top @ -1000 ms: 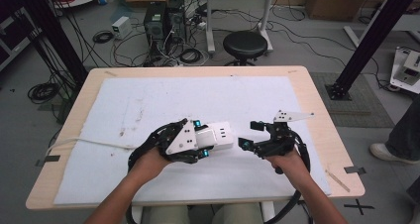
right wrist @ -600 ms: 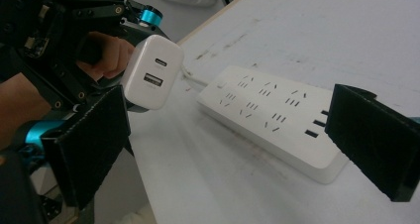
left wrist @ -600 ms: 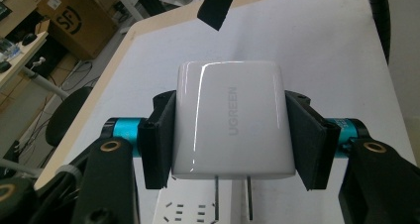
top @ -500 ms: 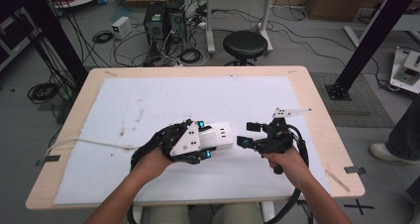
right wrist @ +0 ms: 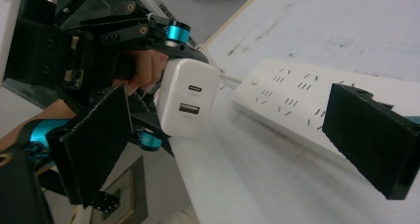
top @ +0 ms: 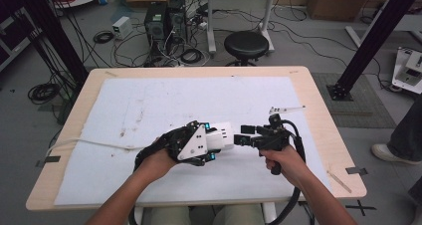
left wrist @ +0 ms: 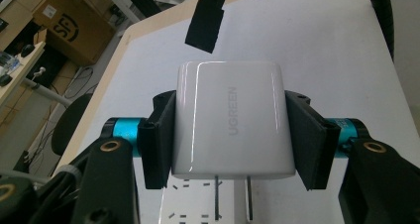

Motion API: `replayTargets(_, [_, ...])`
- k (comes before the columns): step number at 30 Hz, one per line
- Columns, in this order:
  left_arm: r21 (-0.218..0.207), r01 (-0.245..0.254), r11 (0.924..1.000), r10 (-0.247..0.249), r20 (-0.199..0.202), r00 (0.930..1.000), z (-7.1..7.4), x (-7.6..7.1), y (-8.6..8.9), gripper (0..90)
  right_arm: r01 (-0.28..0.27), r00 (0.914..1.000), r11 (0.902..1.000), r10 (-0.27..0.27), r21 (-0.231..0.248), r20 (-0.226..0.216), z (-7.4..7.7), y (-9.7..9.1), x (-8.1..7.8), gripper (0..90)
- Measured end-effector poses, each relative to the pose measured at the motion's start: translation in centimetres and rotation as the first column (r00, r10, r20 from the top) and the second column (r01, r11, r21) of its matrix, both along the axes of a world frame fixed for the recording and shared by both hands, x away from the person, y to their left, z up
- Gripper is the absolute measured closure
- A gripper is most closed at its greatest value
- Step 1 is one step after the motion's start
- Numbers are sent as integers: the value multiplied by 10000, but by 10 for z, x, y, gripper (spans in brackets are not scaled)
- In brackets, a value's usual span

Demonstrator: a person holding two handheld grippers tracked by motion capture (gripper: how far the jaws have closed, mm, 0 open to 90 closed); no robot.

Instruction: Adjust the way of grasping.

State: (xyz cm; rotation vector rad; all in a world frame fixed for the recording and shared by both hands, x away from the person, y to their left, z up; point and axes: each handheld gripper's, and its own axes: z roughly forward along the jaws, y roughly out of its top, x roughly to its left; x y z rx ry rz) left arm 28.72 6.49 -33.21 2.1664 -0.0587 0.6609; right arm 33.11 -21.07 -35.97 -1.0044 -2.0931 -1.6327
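Charger [left wrist: 228, 120], a white plug-in block with two metal prongs, is sitting clamped by its flat sides between the pads of the left tool [left wrist: 228, 135], which is closed firmly on it. Its prongs are hanging just above the slots of a white power strip [right wrist: 292, 100] lying on the worktop [top: 149, 100]. It is looking light, rigid and glossy, so it is likely slippery; gripping the broad flat sides, as now, is seeming the safest hold, leaving the prongs and the port face free. The right tool [right wrist: 247, 135] is standing open and empty, its jaws spread wide, just beside the charger and facing its two ports.
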Motion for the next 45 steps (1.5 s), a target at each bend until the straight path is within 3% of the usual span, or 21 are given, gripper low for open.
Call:
replayTargets(8, [114, 94, 9999, -94, -2, 10000, -1, 2, -3, 425, -325, 9958, 9995, 328, 45, -859, -3, 6, 8, 72])
replayTargets(10, [77, 102, 9999, -102, -40, 9999, -1, 2, -4, 425, -333, 9963, 9994, 340, 94, -793, -4, 6, 9, 164])
replayTargets(20, [200, 230, 9995, -230, -35, 9997, -3, 4, -10, 425, -597, 9926, 9981, 610, 156, -1048, -6, 13, 10, 170])
replayTargets(28, [222, 236, 9995, -234, -88, 9997, -4, 5, -13, 425, -886, 9844, 9958, 909, 222, -1506, -9, 21, 14, 183])
replayTargets(34, [239, 265, 9994, -264, -20, 9996, -4, 5, -14, 425, -1033, 9778, 9939, 1087, 390, -1789, -12, 25, 17, 250])
replayTargets(35, [193, 280, 9994, -278, -64, 9996, -5, 5, -15, 425, -1121, 9759, 9928, 1179, 414, -1837, -13, 25, 18, 315])
replayTargets(45, [178, 367, 9992, -369, 102, 9993, -3, 4, -17, 425, -1599, 9635, 9852, 1695, 621, -2075, -15, 28, 19, 495])
